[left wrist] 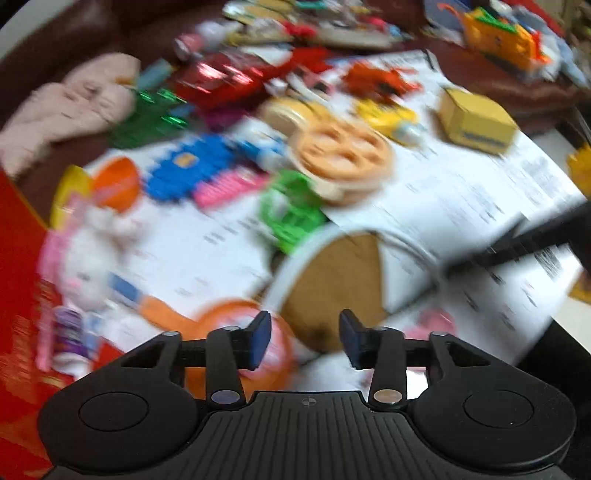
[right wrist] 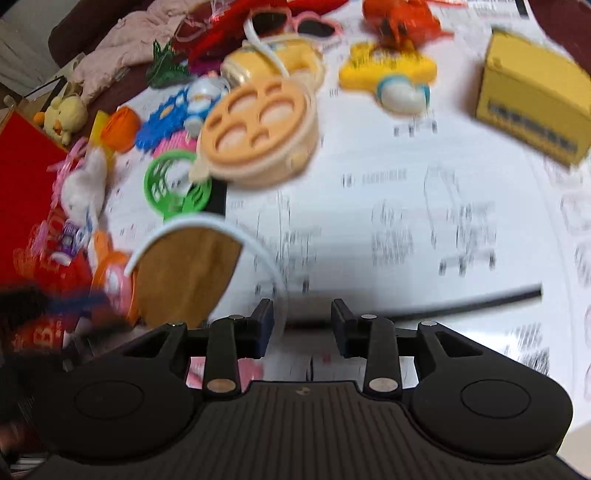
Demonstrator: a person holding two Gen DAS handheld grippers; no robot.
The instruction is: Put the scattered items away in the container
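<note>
Right, left gripper (left wrist: 304, 339) sits at bottom centre of its view, jaws apart w/ nothing between the blue pads; right gripper (right wrist: 303, 326) likewise at bottom centre of the right wrist view, released, gap bare.

Just past the left gripper is the container (left wrist: 343, 280): a white-rimmed round tub w/ brown cardboard-looking inside, tipped so its mouth faces the camera. No contents can be made out, blur is heavy. In the right wrist view the same tub (right wrist: 192, 273) is left of the jaws, lower left of frame.

Scattered items lie beyond it on a white printed paper sheet (right wrist: 388, 206) covering the tabletop. Right wrist view: green plastic ring w/ slats (right wrist: 173, 184) just above the tub rim, touching a peach round lid w/ cut-out holes (right wrist: 258, 125) at centre-left. Blue spiky plastic piece (right wrist: 162, 118) and orange cup (right wrist: 122, 127) further left; white plush toy (right wrist: 83, 184) at left edge; yellow plush chick (right wrist: 64, 114) upper left. Yellow star-shaped toy (right wrist: 384, 70) top centre-right, yellow cardboard box (right wrist: 532, 107) upper right, well apart from the rest. Pink heart sunglasses (right wrist: 295, 22) at top.

Open room: centre and right of the sheet are bare print. Left side is crowded, w/ a red flat surface (right wrist: 26, 192) along the left edge.
</note>
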